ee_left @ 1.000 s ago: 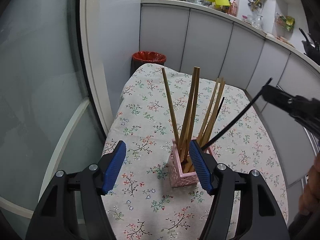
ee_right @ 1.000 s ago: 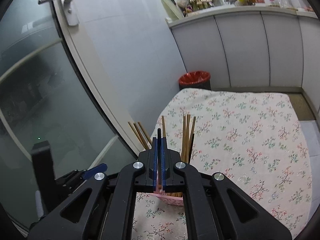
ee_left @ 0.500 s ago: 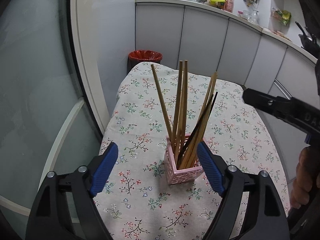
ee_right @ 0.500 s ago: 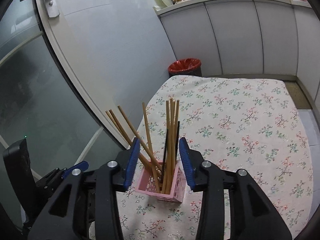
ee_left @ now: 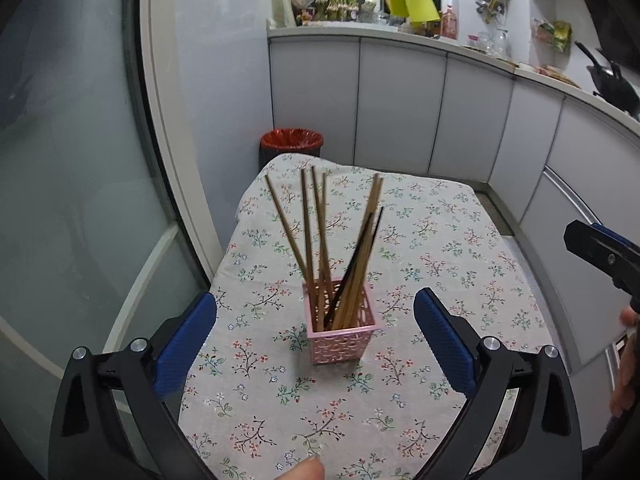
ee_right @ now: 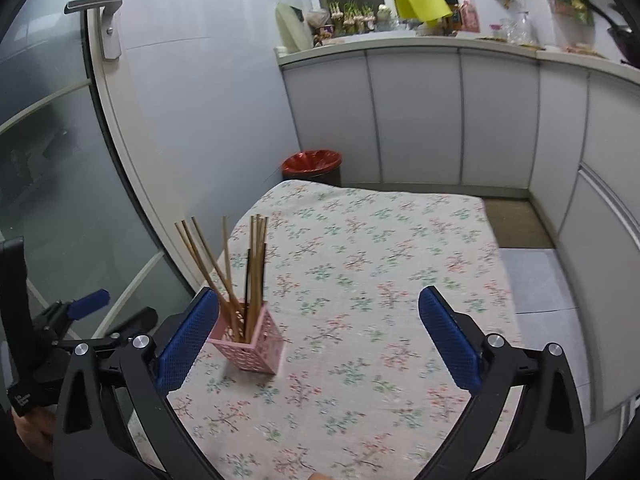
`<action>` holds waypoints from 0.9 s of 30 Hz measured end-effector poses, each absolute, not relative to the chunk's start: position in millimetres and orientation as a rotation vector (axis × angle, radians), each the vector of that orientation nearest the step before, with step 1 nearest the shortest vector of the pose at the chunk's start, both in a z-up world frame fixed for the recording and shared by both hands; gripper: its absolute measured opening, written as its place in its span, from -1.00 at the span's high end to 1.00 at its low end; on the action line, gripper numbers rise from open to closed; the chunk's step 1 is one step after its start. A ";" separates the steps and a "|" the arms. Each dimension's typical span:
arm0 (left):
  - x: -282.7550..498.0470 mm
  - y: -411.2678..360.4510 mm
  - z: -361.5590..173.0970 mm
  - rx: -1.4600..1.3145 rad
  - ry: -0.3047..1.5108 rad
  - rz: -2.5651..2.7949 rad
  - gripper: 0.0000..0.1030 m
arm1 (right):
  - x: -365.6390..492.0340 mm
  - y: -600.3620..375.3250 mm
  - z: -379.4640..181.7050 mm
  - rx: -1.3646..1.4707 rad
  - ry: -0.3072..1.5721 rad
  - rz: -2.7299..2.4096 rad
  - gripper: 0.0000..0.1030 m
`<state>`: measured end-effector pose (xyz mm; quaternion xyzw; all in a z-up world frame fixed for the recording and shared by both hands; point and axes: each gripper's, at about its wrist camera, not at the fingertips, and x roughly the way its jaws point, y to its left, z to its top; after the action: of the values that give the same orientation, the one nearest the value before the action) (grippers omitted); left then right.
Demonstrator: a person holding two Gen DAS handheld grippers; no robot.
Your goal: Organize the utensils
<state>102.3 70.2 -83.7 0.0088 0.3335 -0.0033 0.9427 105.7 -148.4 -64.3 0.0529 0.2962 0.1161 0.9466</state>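
From the left wrist camera, the left gripper stands wide open with nothing between its blue pads. The pink holder sits on the flowered tablecloth straight ahead of this tool, centred in the gap between the pads and touching neither. The chopsticks stand in it with their long axes close to upright, fanning outward at the top: several wooden ones lean to the tool's left, others and one black chopstick lean to its right. The right gripper's tip shows at the far right edge, well apart from the holder. Beyond the table is a red bin.

From the right wrist camera, the right gripper is likewise spread wide and has hold of nothing. Here the holder lies ahead and off to the tool's left, just beside the left pad, which overlaps the lower sticks in the picture; whether they touch I cannot tell. The rest of the cloth ahead of this tool shows no loose utensils.

Judging from this, every chopstick in view is already in the holder, so the sorting looks finished or nearly so. If the holder needs steadying or moving, the left gripper is better placed, being squarely lined up with it.
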 end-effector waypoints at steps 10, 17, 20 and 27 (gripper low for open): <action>55.3 35.6 -51.4 0.035 0.599 -0.033 -0.87 | 52.1 -176.5 -41.6 0.032 0.554 0.101 -0.86; 35.7 25.3 -31.2 0.005 0.529 -0.029 -0.87 | 23.6 -174.7 -26.0 -0.038 0.454 -0.004 -0.86; 32.2 22.5 -28.6 0.007 0.513 -0.017 -0.87 | 21.9 -174.6 -26.3 -0.050 0.452 -0.013 -0.86; 28.8 25.7 -25.4 -0.005 0.490 0.017 -0.87 | 21.4 -179.7 -28.1 -0.033 0.473 -0.030 -0.86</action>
<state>28.8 25.7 -25.4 -0.0027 0.2428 0.0082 0.9700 21.4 -179.7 -28.1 -0.0164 0.2344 -0.0148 0.9719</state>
